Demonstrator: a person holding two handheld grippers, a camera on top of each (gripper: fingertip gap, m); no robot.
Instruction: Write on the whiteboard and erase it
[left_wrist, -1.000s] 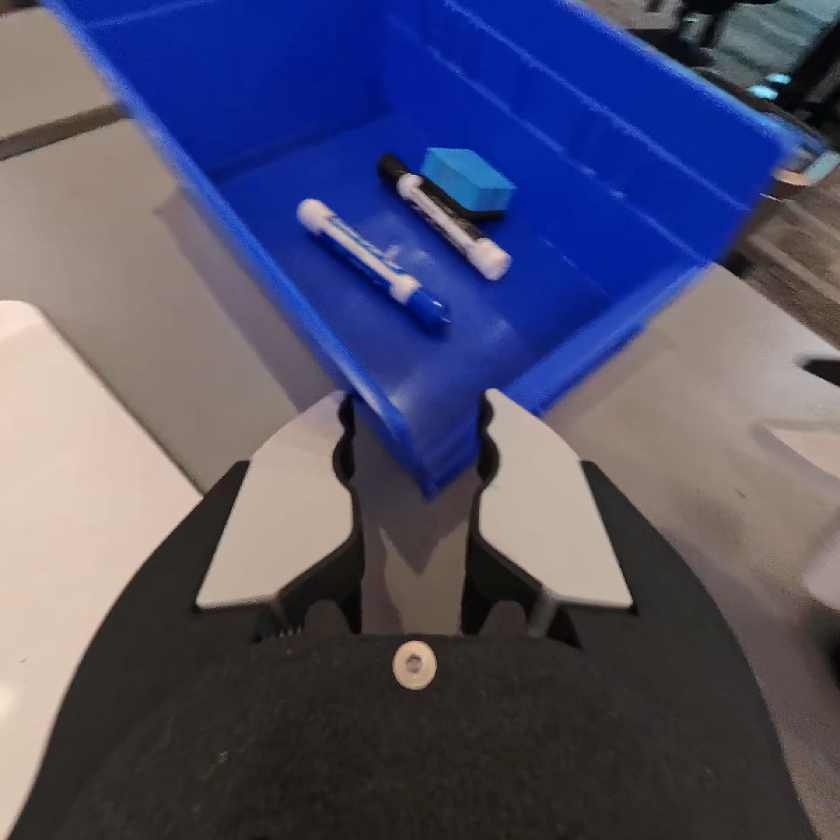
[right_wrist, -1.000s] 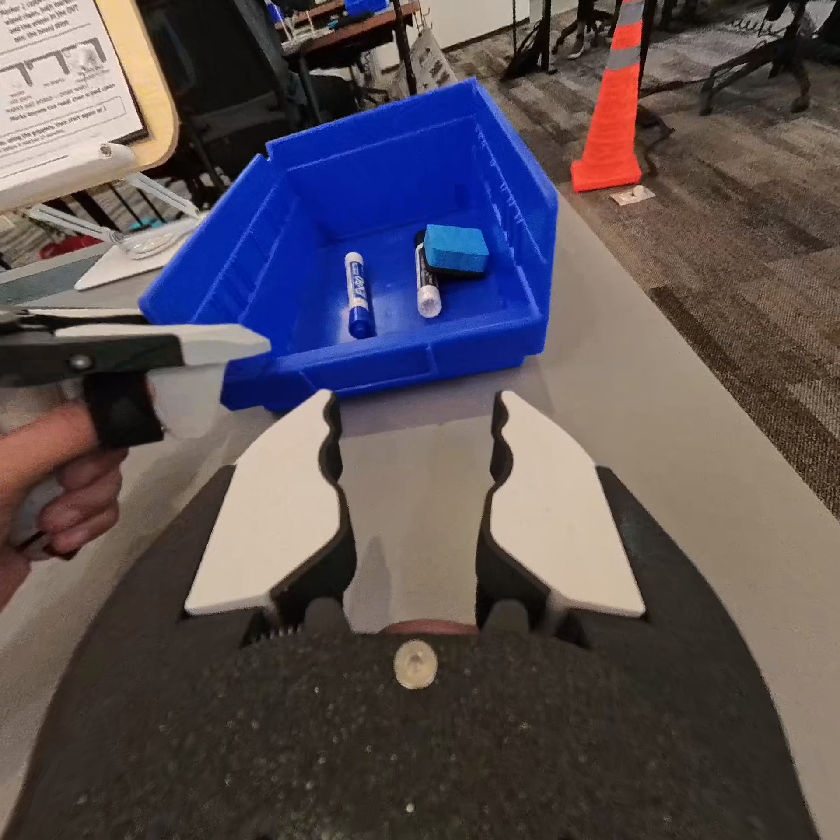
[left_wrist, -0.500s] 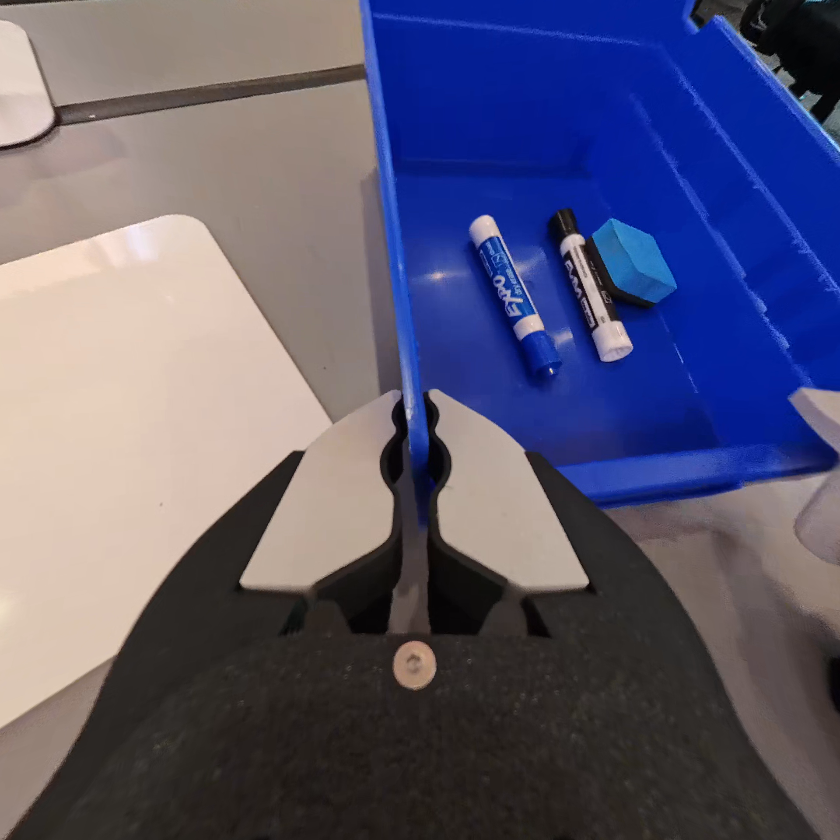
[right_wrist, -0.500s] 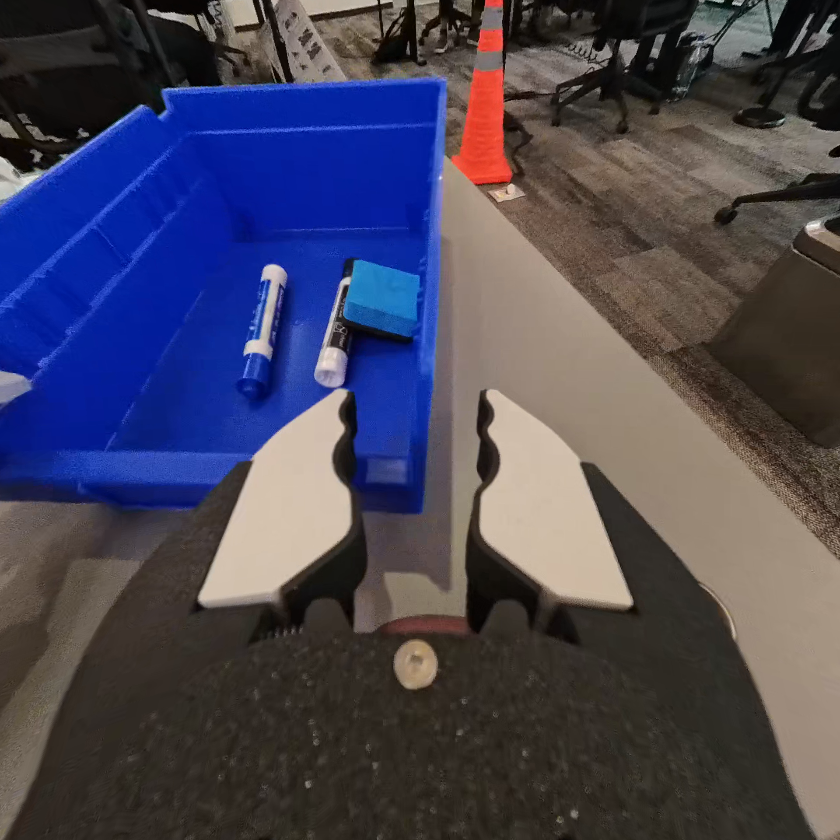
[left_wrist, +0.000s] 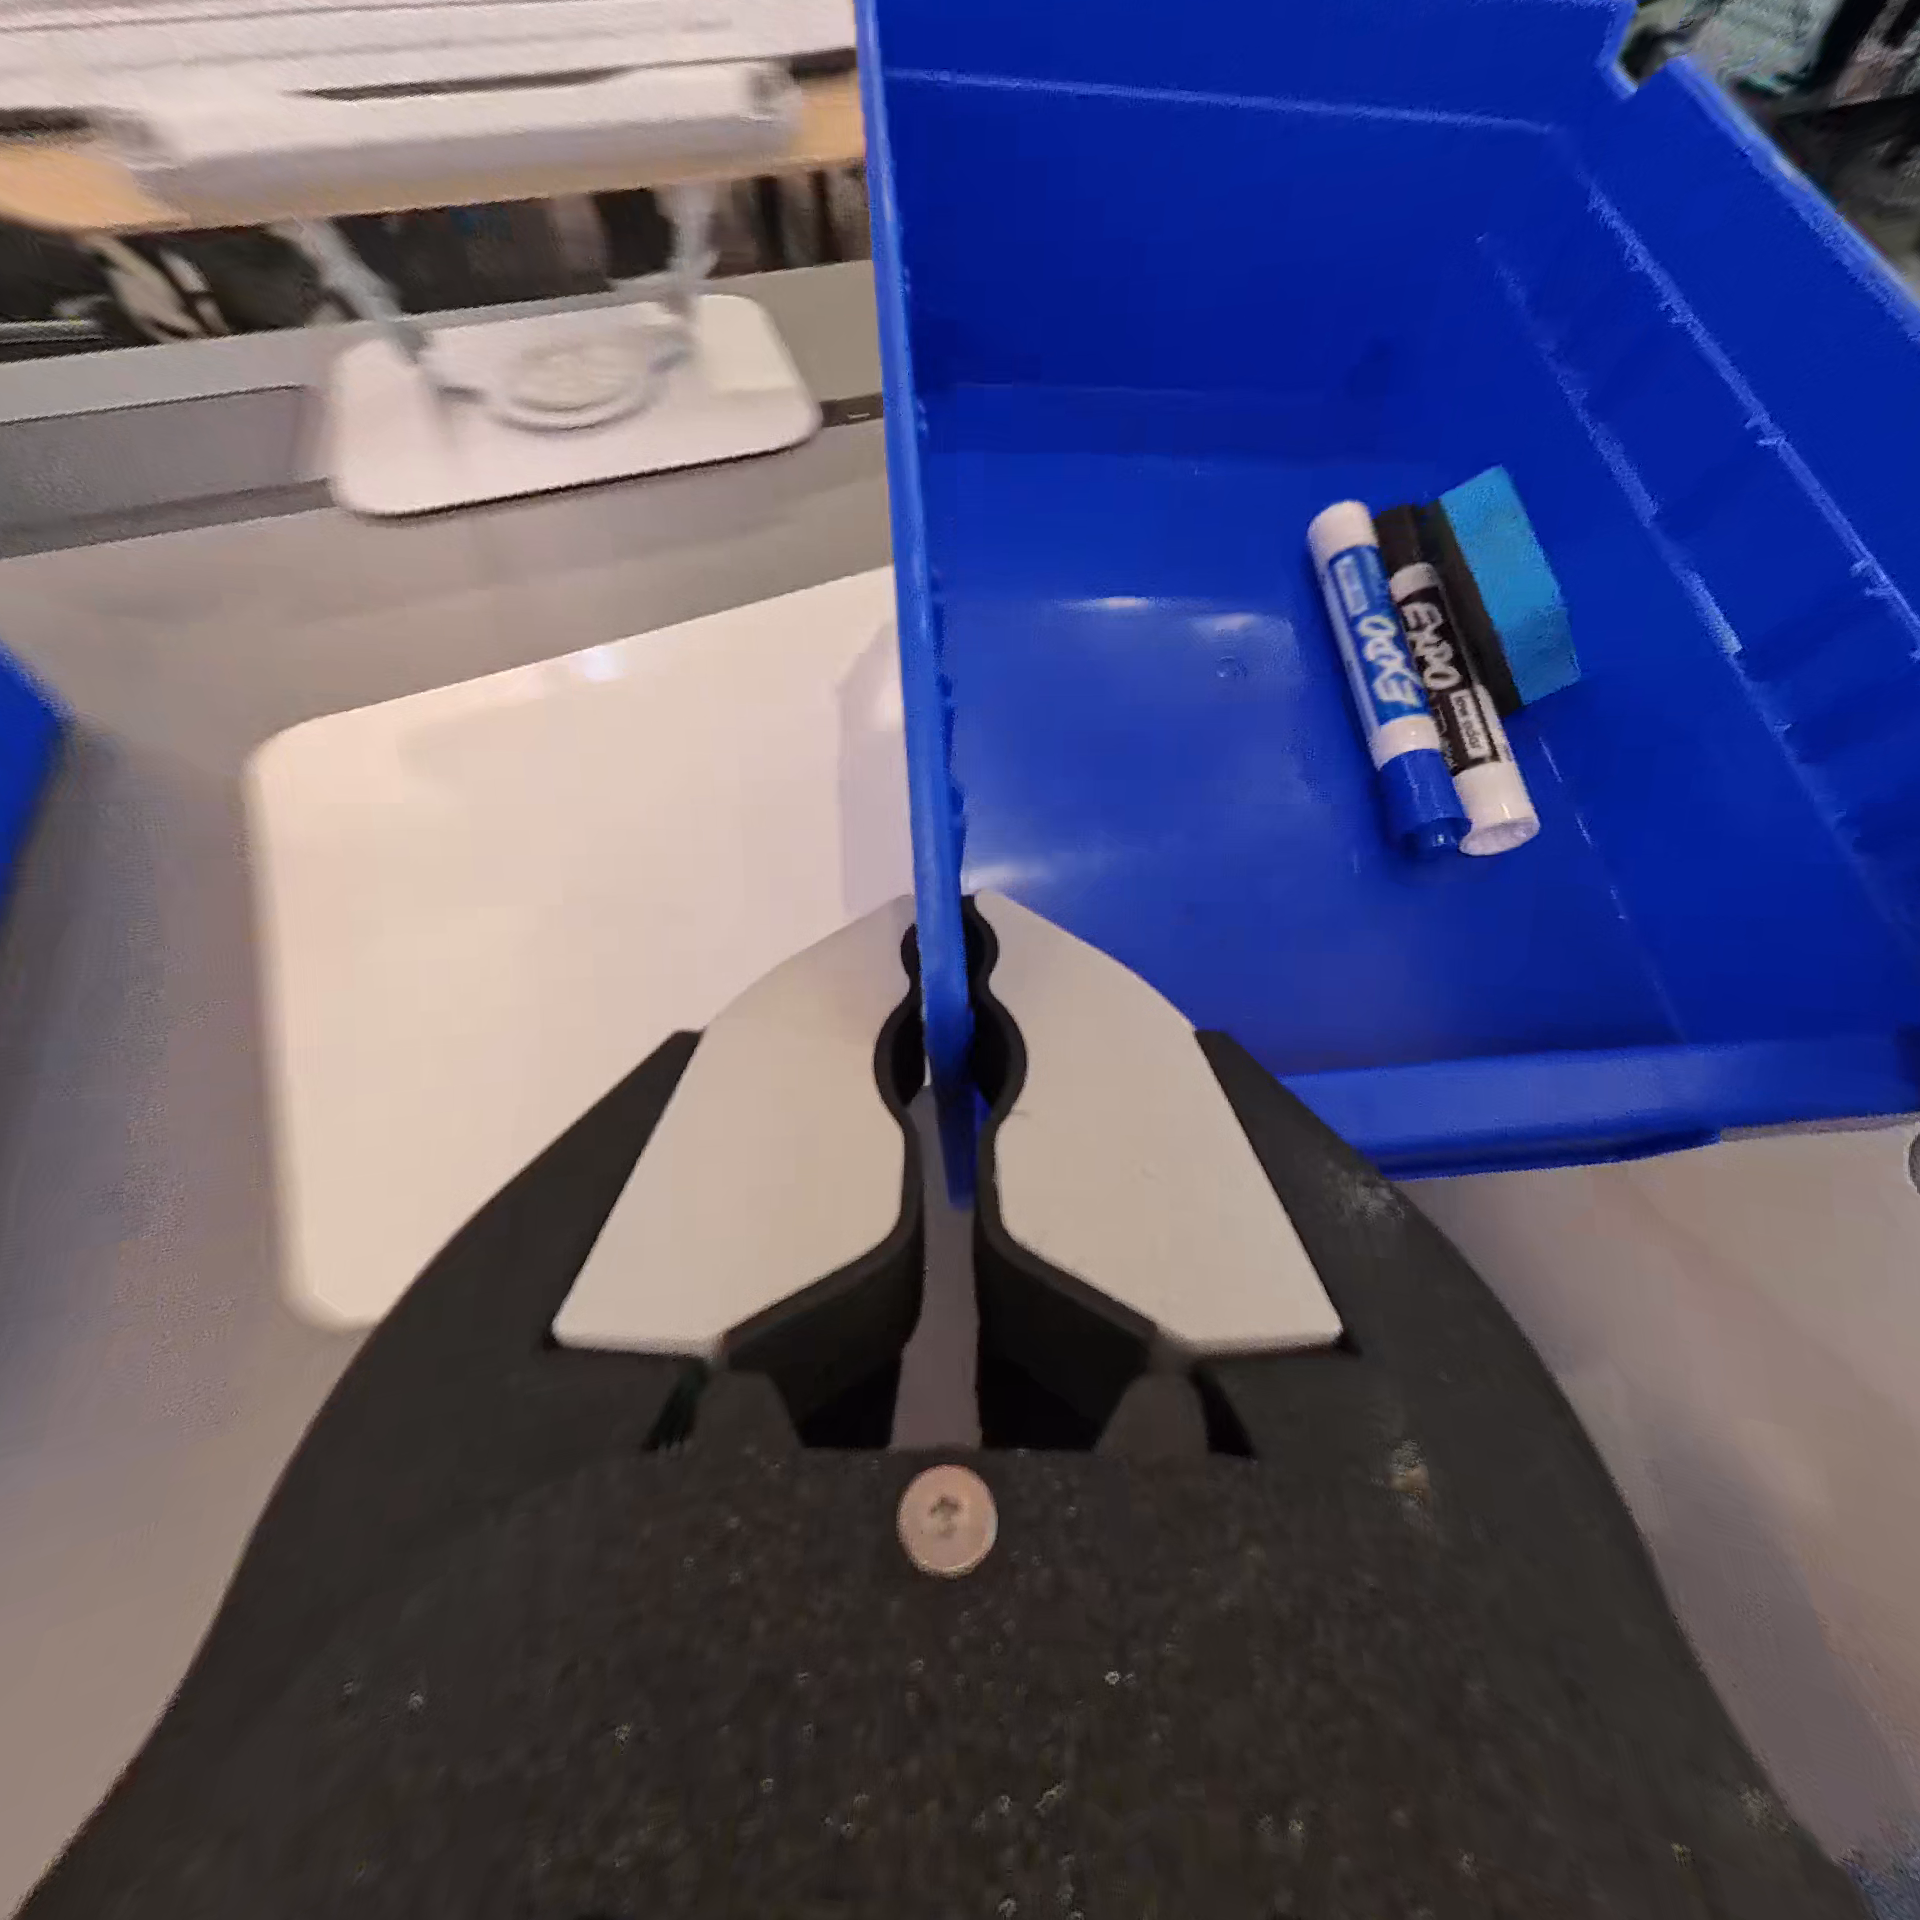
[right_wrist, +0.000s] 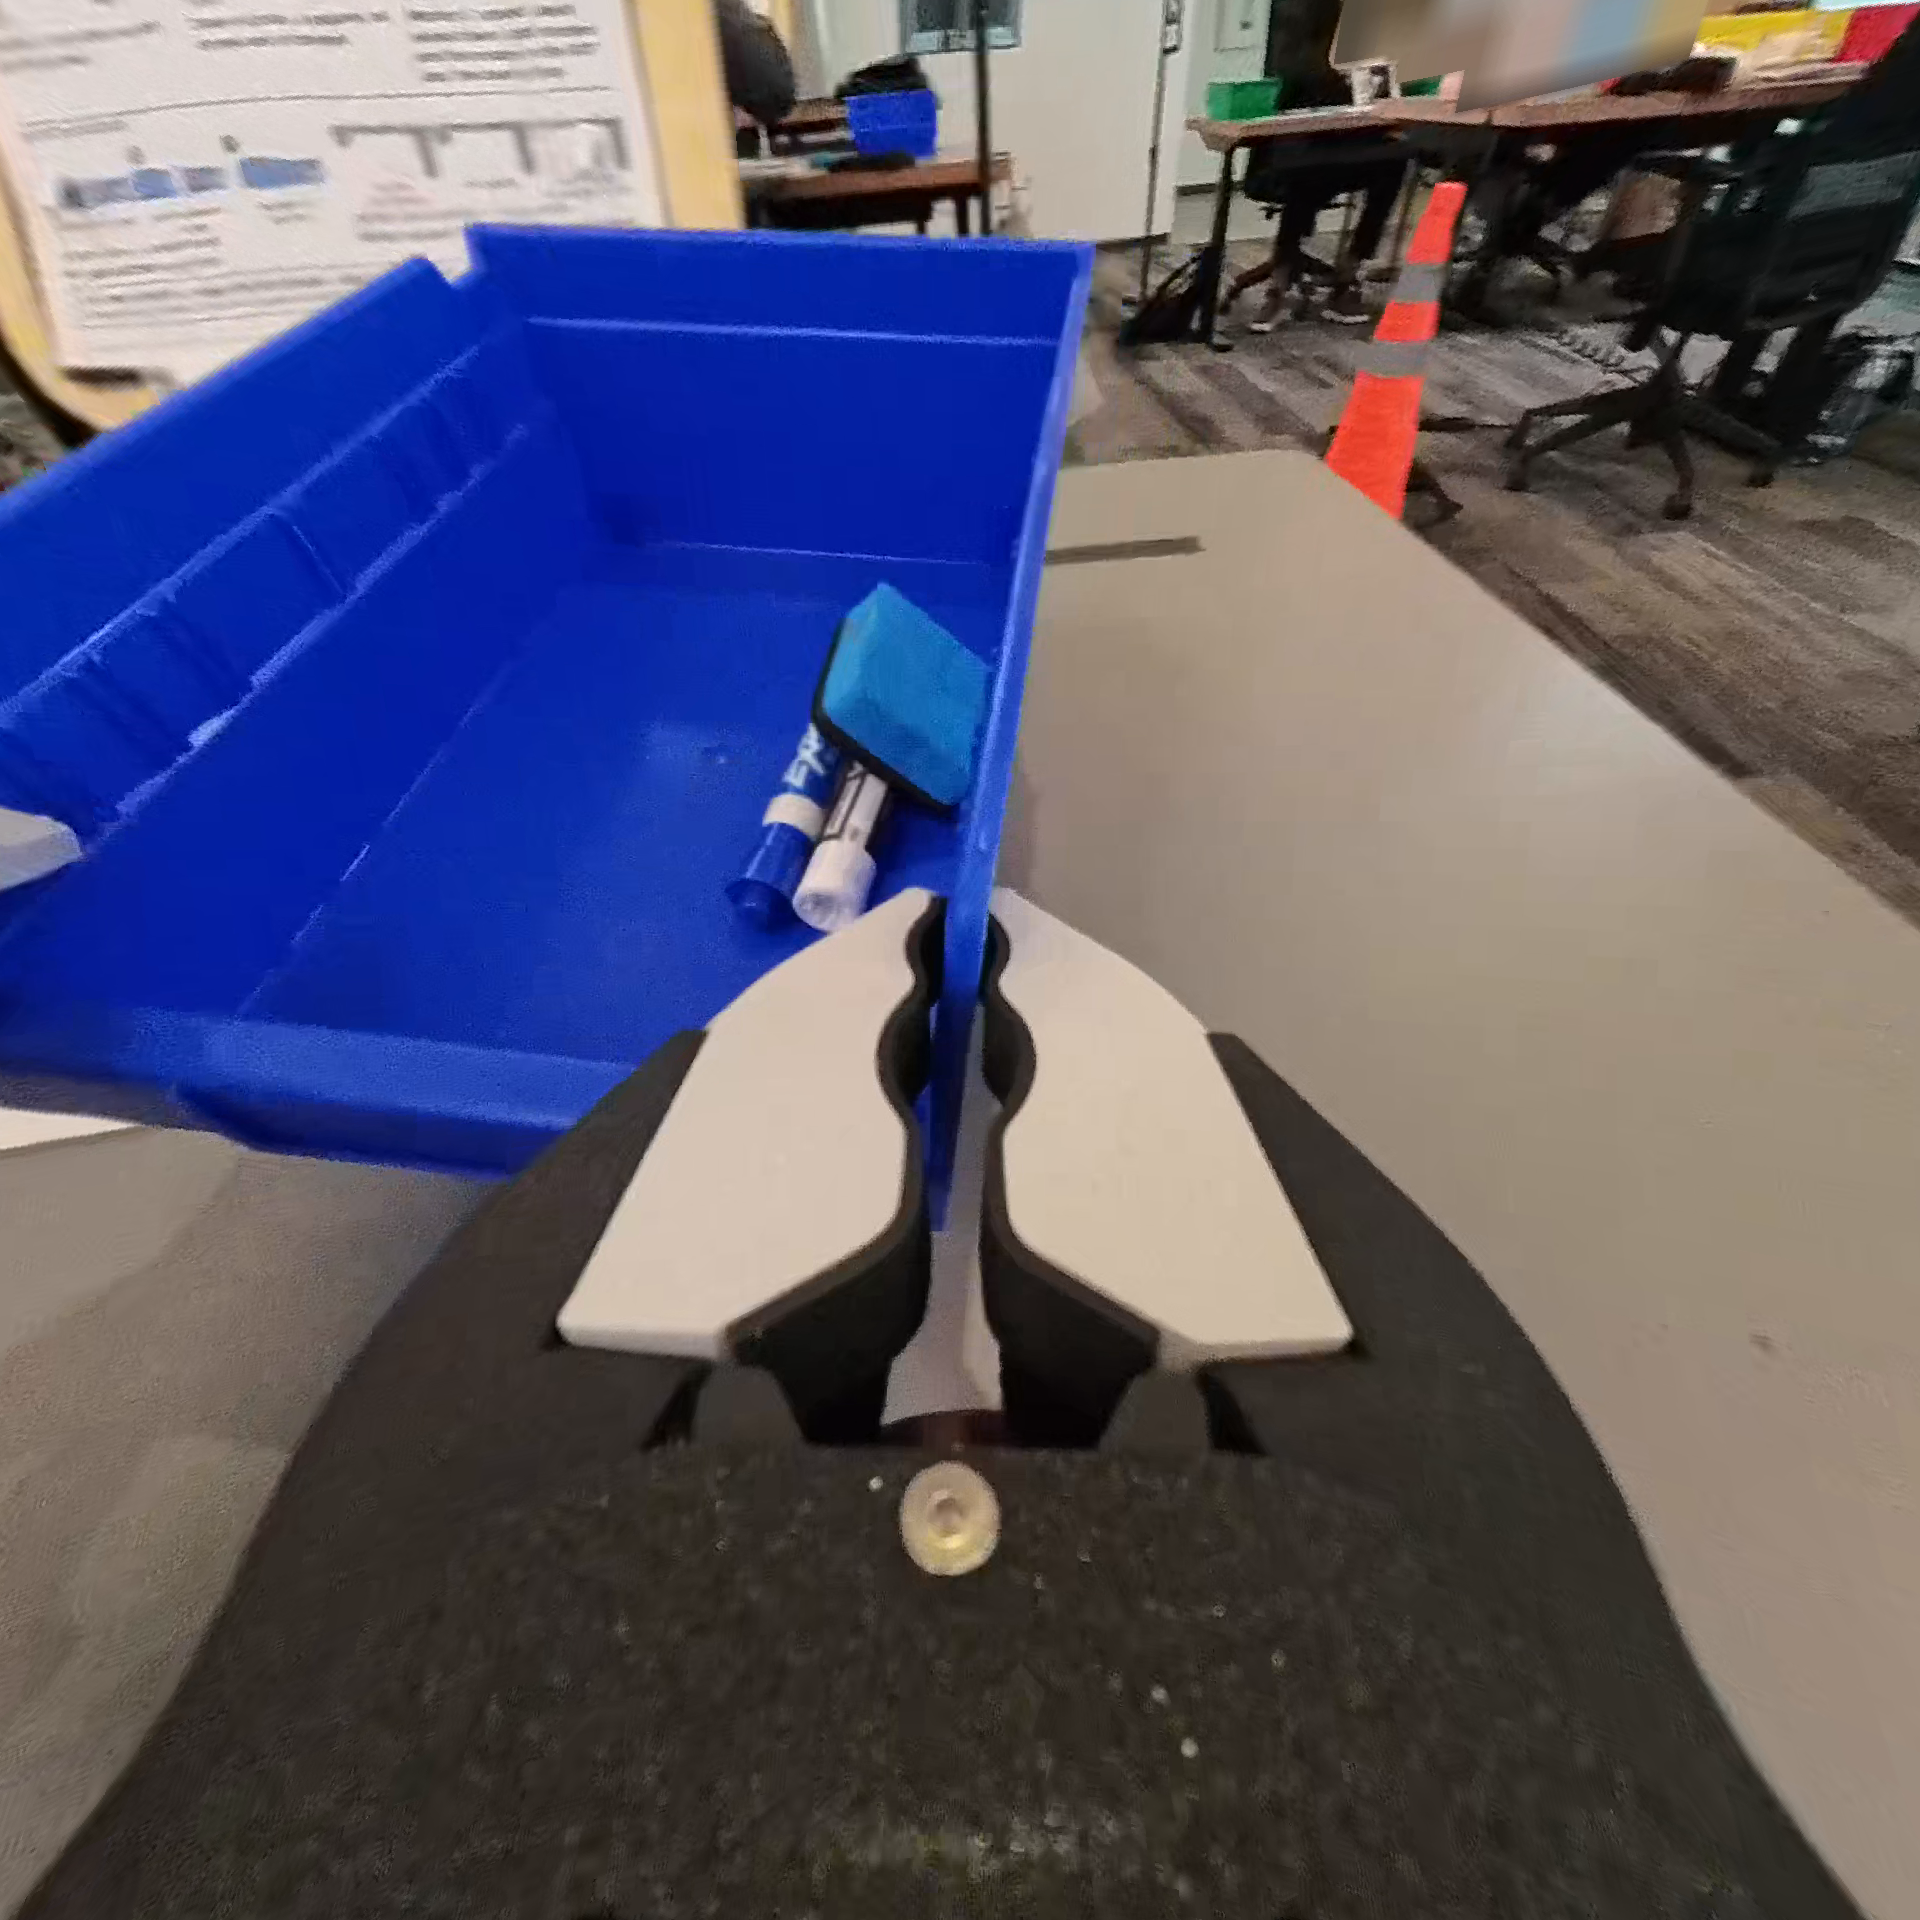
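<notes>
A blue plastic bin (left_wrist: 1195, 260) (right_wrist: 779, 436) is held between both grippers and tilts toward its right side. My left gripper (left_wrist: 940, 935) is shut on the bin's left wall. My right gripper (right_wrist: 961, 930) is shut on the bin's right wall. Inside the bin lie a blue marker (left_wrist: 1377, 675) (right_wrist: 784, 821), a black marker with a white end (left_wrist: 1455, 686) (right_wrist: 847, 847) and a blue eraser (left_wrist: 1501, 592) (right_wrist: 904, 707), gathered against the right wall. A white whiteboard (left_wrist: 540, 956) lies flat on the grey table (right_wrist: 1403, 831), left of the bin.
A clear stand on a white base (left_wrist: 561, 405) sits behind the whiteboard, with a poster board (right_wrist: 312, 156) beyond. An orange cone (right_wrist: 1397, 343), office chairs and desks stand on the carpet past the table's right edge. The left gripper's fingertip (right_wrist: 31, 847) shows at the bin's left side.
My right gripper closed on the bin's right wall. The bin rose and tipped, and the markers and eraser slid to its right side. My left gripper kept its hold on the left wall.
</notes>
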